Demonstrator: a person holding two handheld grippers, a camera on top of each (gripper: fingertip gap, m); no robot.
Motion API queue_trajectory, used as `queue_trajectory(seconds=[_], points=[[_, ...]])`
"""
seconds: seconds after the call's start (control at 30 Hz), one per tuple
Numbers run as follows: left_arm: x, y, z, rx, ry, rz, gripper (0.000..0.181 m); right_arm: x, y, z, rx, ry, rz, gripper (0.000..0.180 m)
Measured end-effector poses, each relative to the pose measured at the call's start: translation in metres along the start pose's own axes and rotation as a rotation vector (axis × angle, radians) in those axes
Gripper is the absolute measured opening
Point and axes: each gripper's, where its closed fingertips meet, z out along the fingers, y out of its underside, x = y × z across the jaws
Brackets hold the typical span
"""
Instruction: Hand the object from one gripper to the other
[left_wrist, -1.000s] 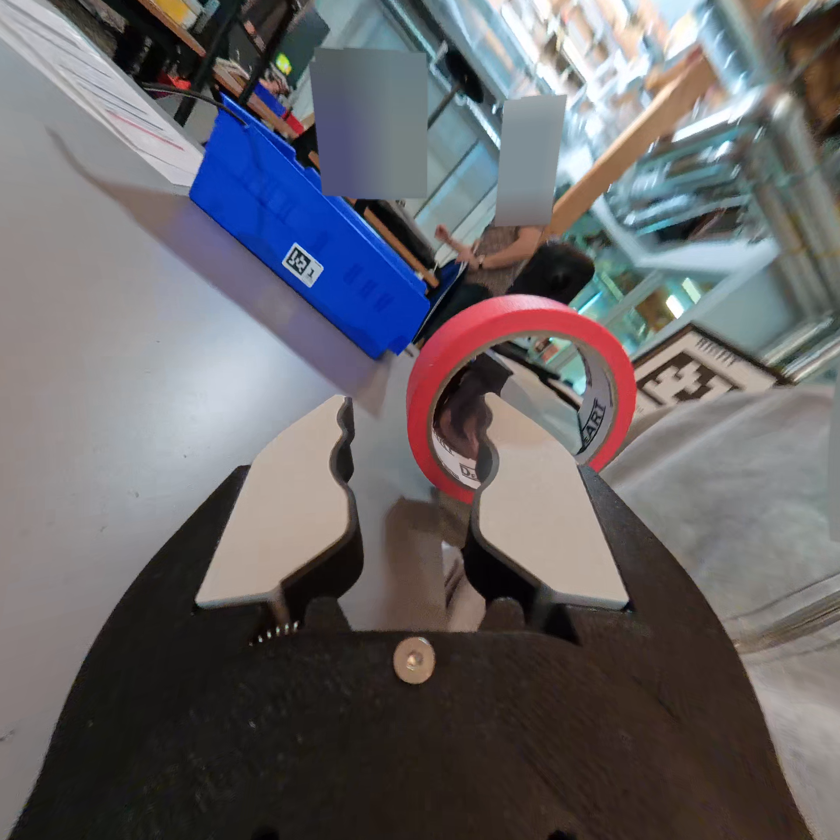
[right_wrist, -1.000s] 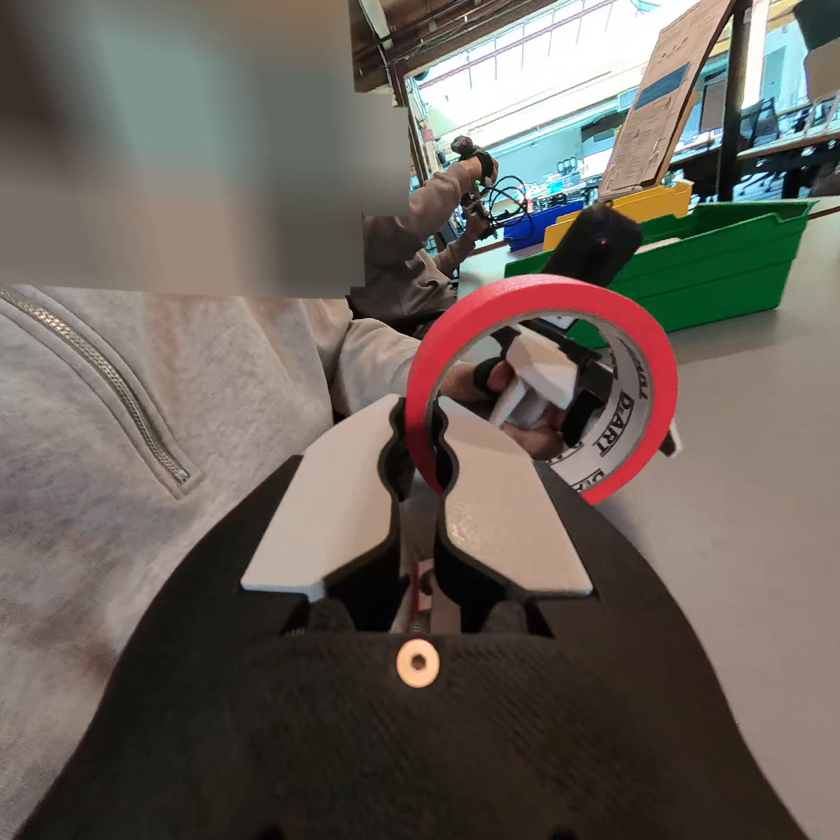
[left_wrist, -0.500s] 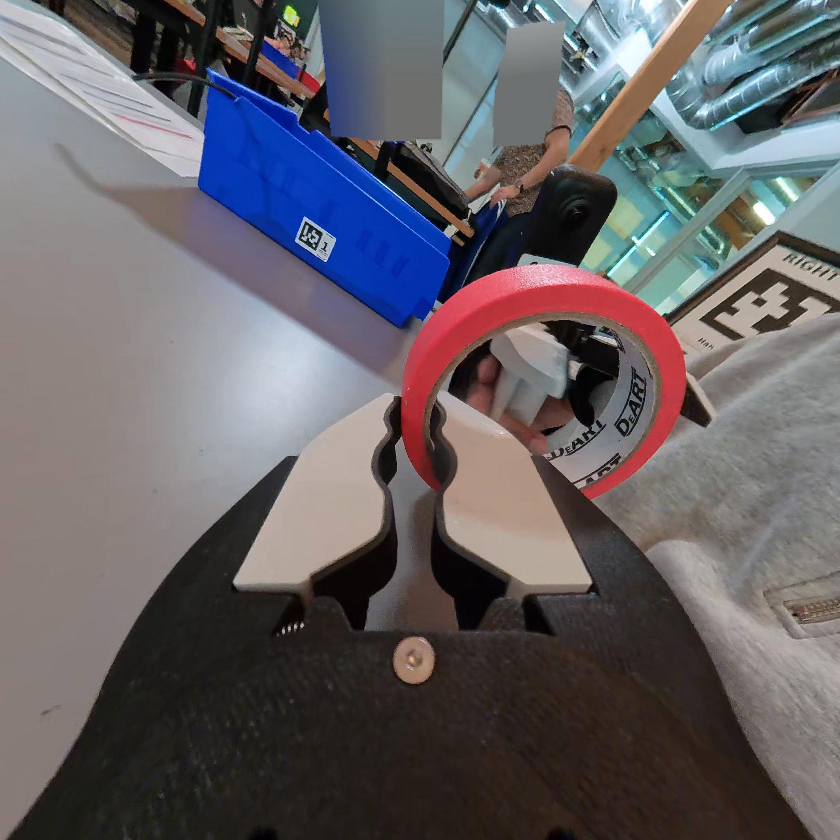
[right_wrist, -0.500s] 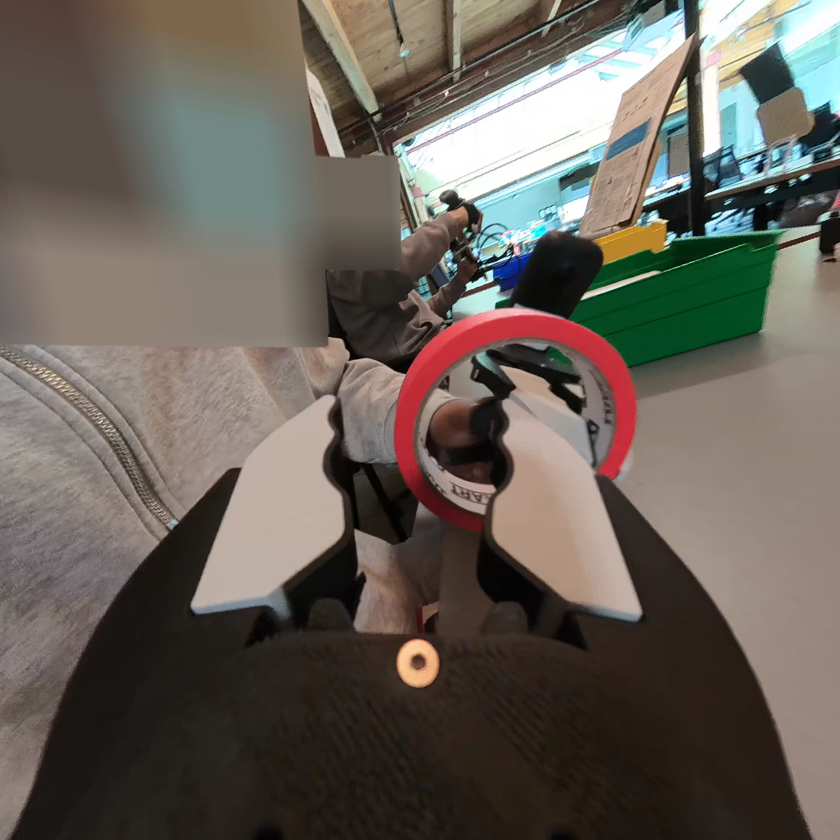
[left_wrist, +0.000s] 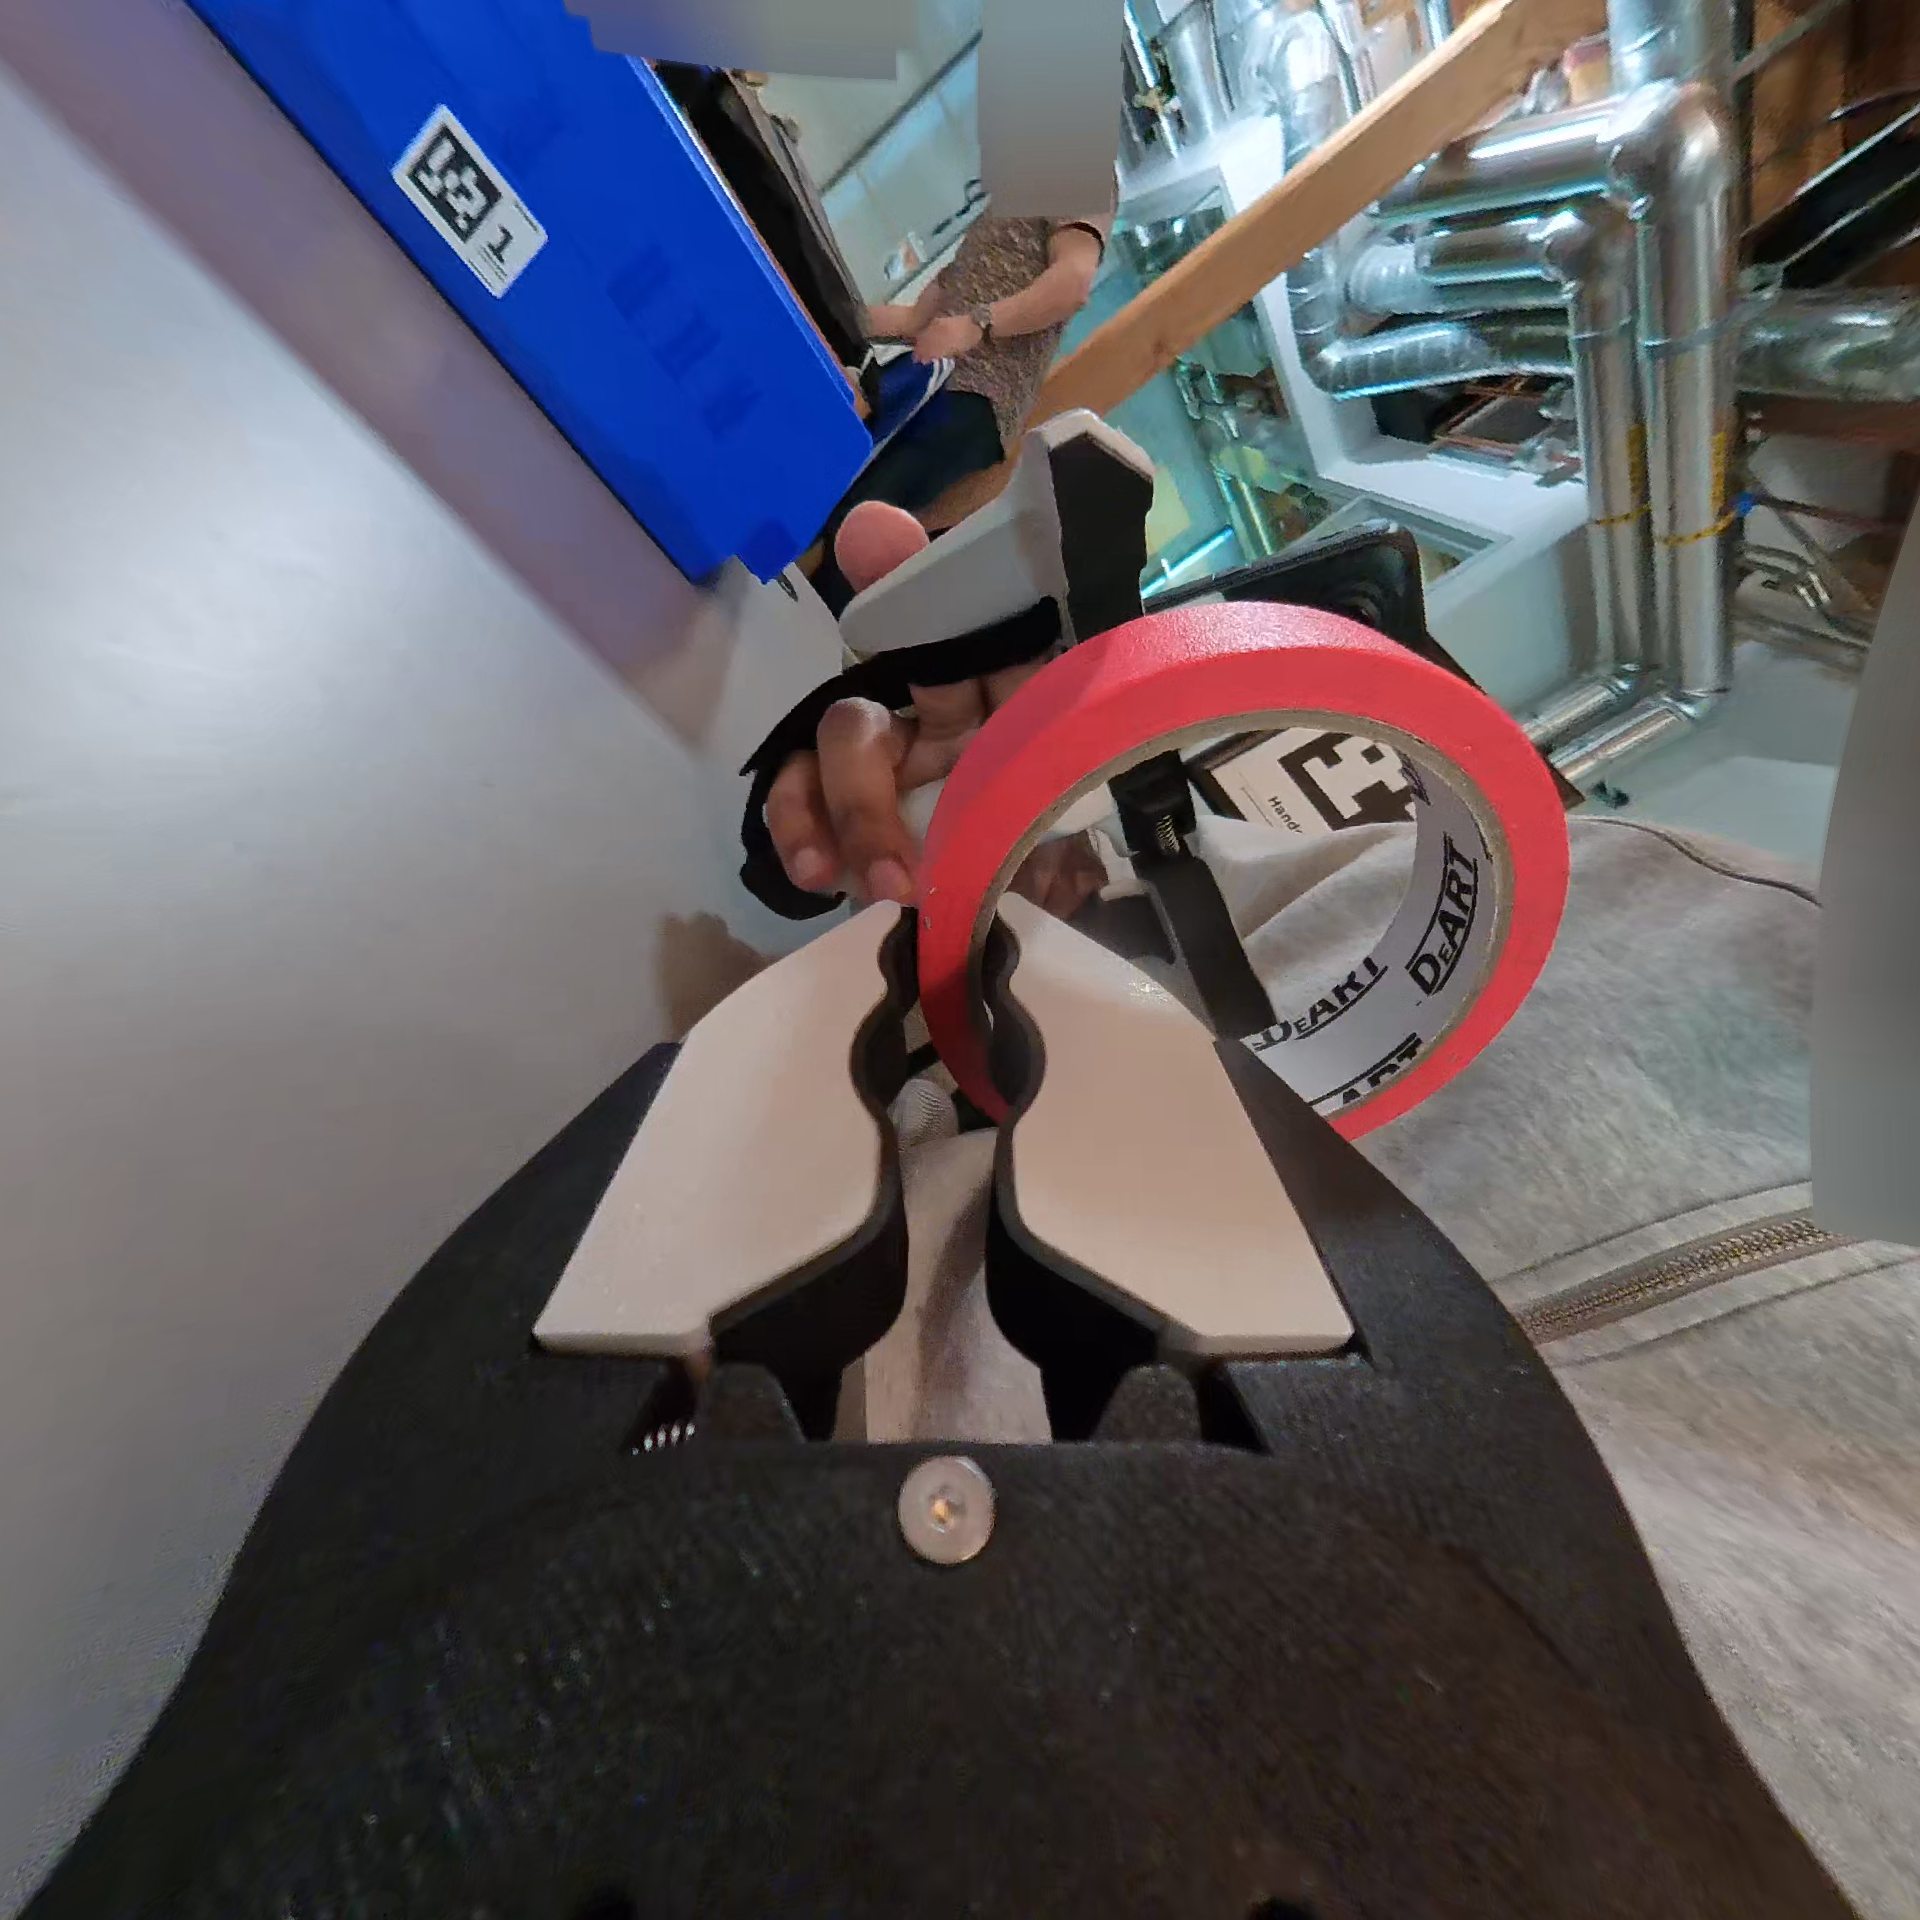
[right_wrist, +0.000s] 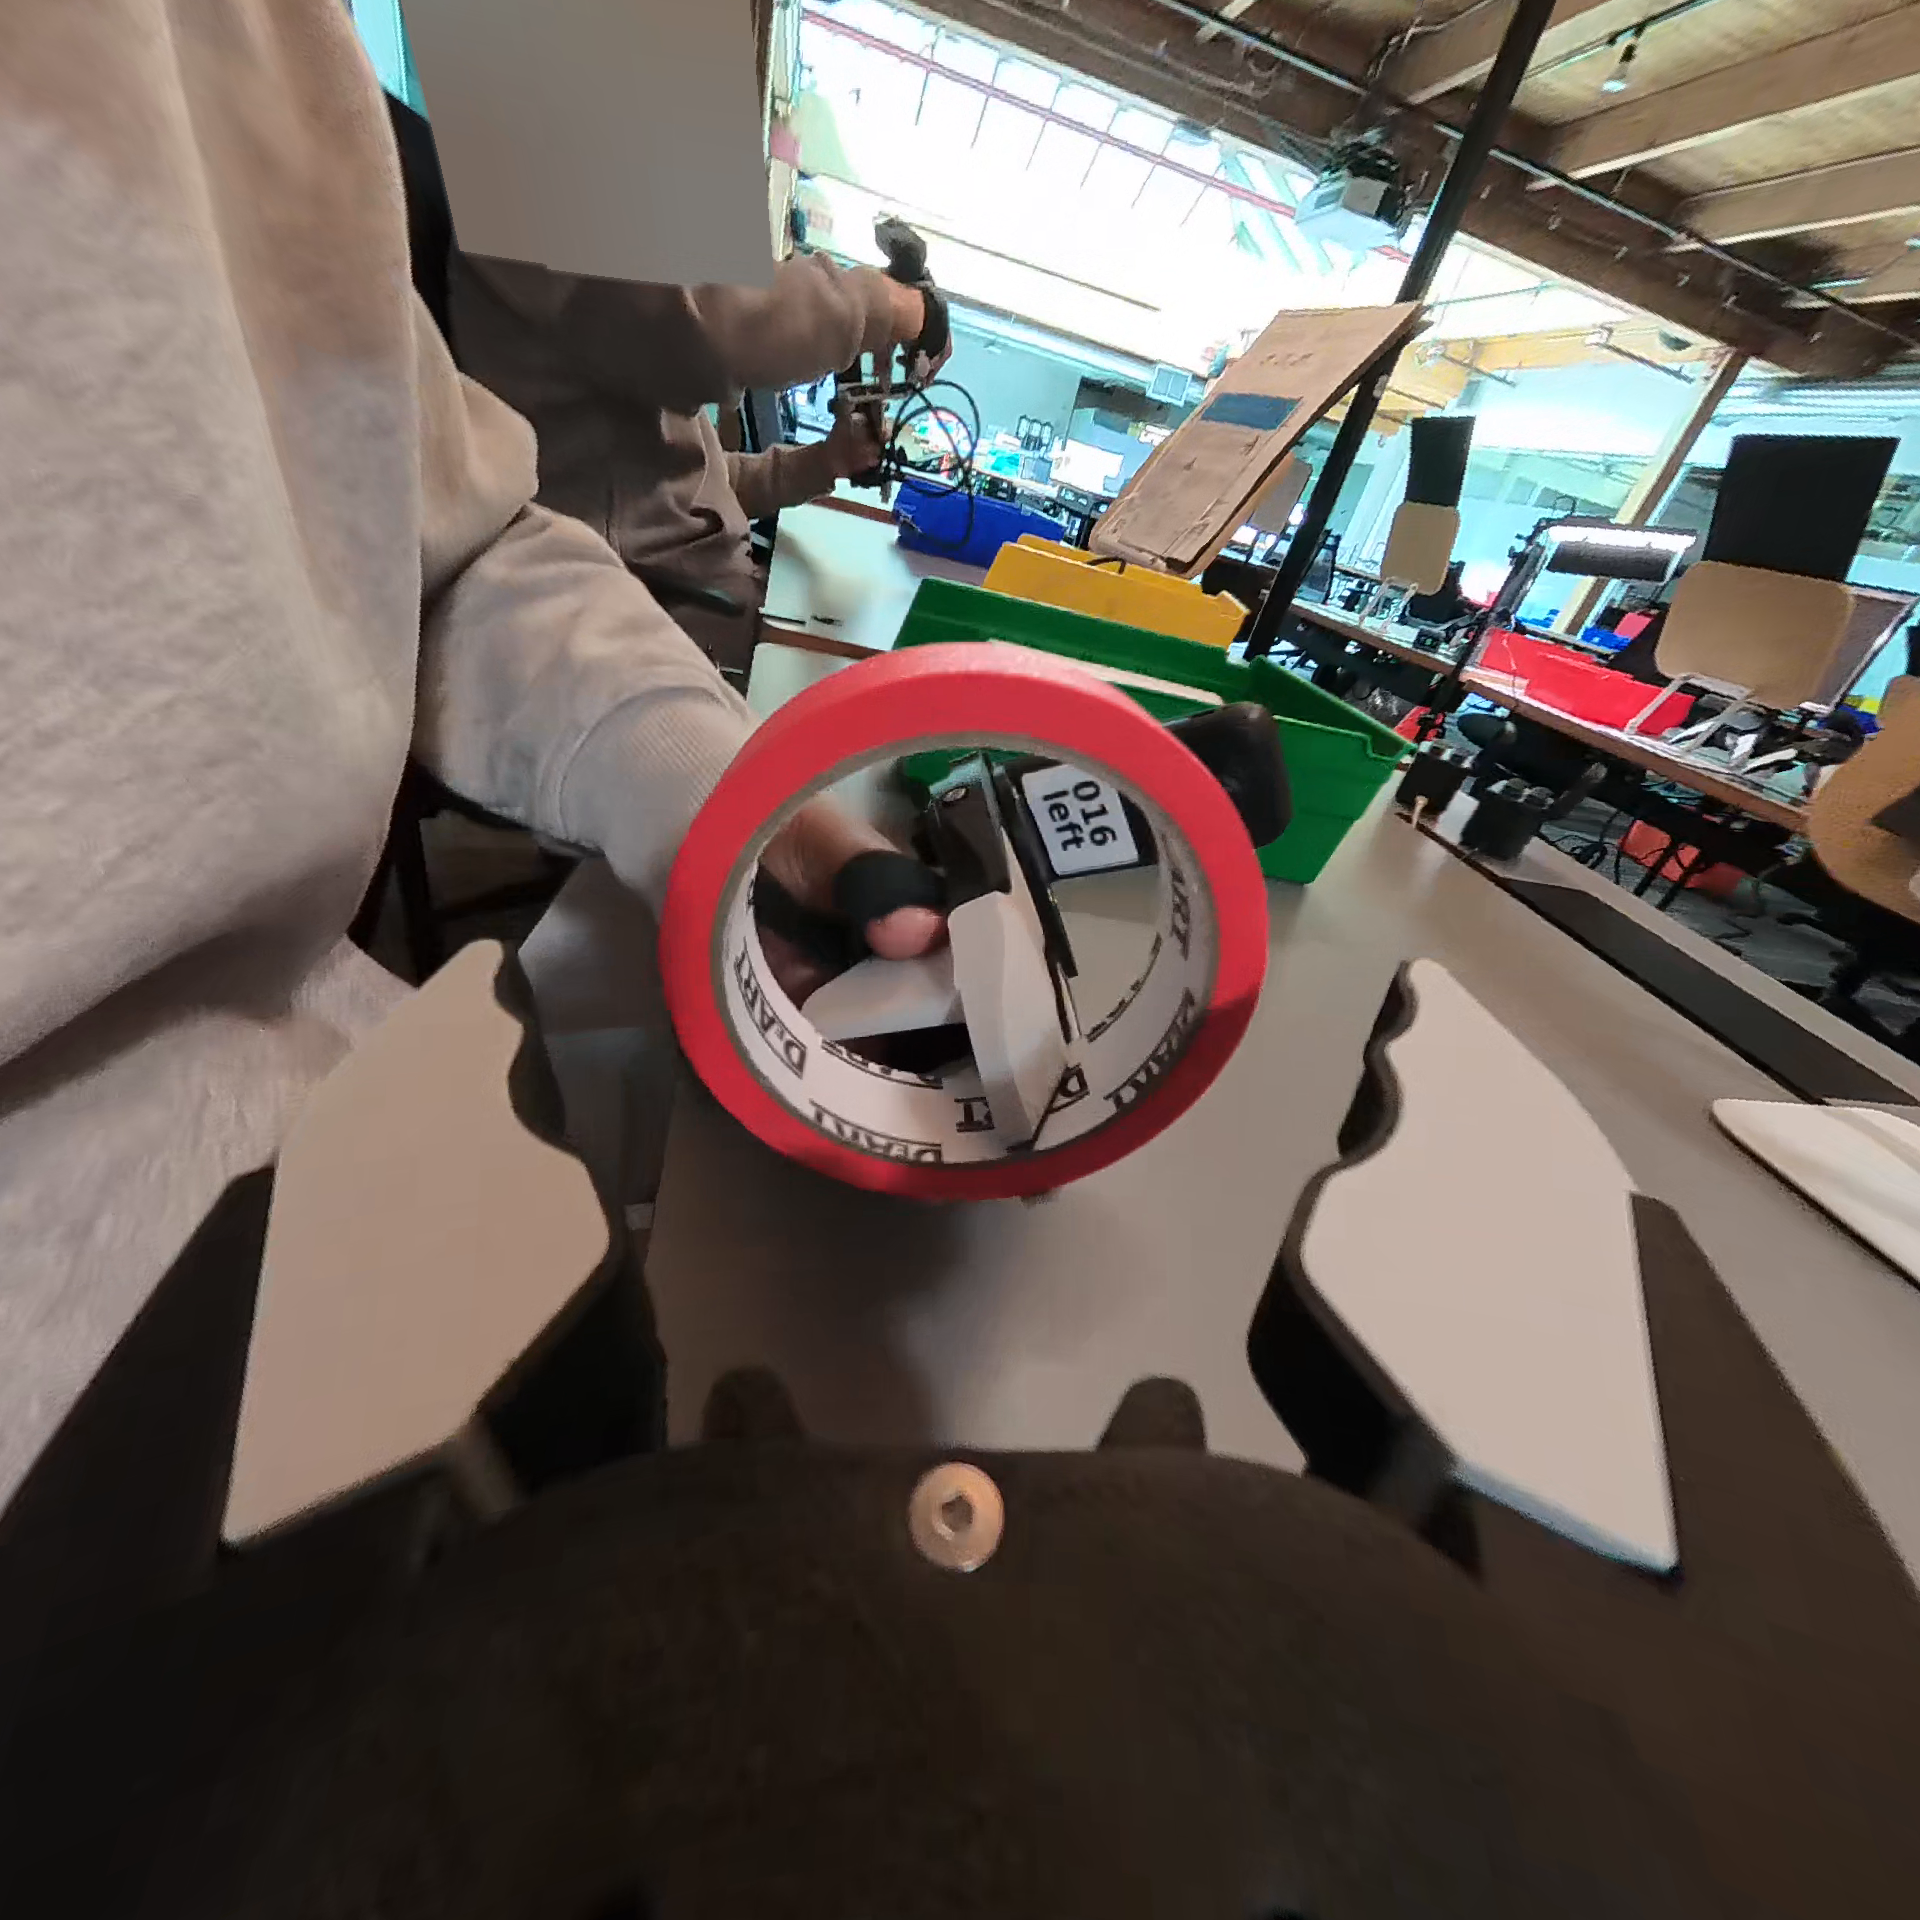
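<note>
A roll of red tape (left_wrist: 1247, 665) stands upright in my left gripper (left_wrist: 951, 935), which is shut on the roll's near rim, one finger inside the ring and one outside. In the right wrist view the tape (right_wrist: 935, 686) floats above the grey table (right_wrist: 1351, 935), just beyond my right gripper (right_wrist: 951, 977). The right gripper is open wide and empty, its fingers on either side and short of the roll. Through the ring I see a white finger (right_wrist: 997, 966) of the left gripper and the hand holding it. The right gripper's white finger (left_wrist: 966, 571) shows behind the tape in the left wrist view.
A blue bin (left_wrist: 623, 260) stands on the table (left_wrist: 260, 727) at the far left. A green bin (right_wrist: 1309, 748) and a yellow bin (right_wrist: 1112, 592) stand behind the tape. A white flat sheet (right_wrist: 1818, 1143) lies at the right. The holder's grey sweatshirt (left_wrist: 1558, 1143) is close by; other people sit behind.
A second ago the right gripper held the tape and the left was open. The left gripper shut on the roll, then the right gripper opened wide and drew back.
</note>
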Motion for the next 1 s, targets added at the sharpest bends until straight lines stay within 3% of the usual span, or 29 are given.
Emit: queue_trajectory(seconds=[0.27,0.53,0.63,0.8,1.0], points=[[0.002,0.012,0.012,-0.041,0.001,-0.02,0.01,-0.012,0.002,0.007,-0.008,-0.049,-0.009,0.124],[0.007,0.012,0.014,-0.031,0.035,-0.033,0.011,-0.011,-0.002,0.006,-0.028,-0.045,0.034,0.121],[0.007,0.005,0.013,0.012,0.039,-0.052,0.049,-0.007,-0.001,0.005,-0.045,-0.029,0.051,0.12],[-0.003,-0.012,0.003,0.11,-0.026,-0.03,0.085,0.009,0.003,-0.001,-0.058,0.021,0.169,0.118],[-0.008,-0.018,-0.005,0.119,-0.049,-0.024,0.084,0.021,0.011,-0.006,-0.132,0.077,0.17,0.118]])
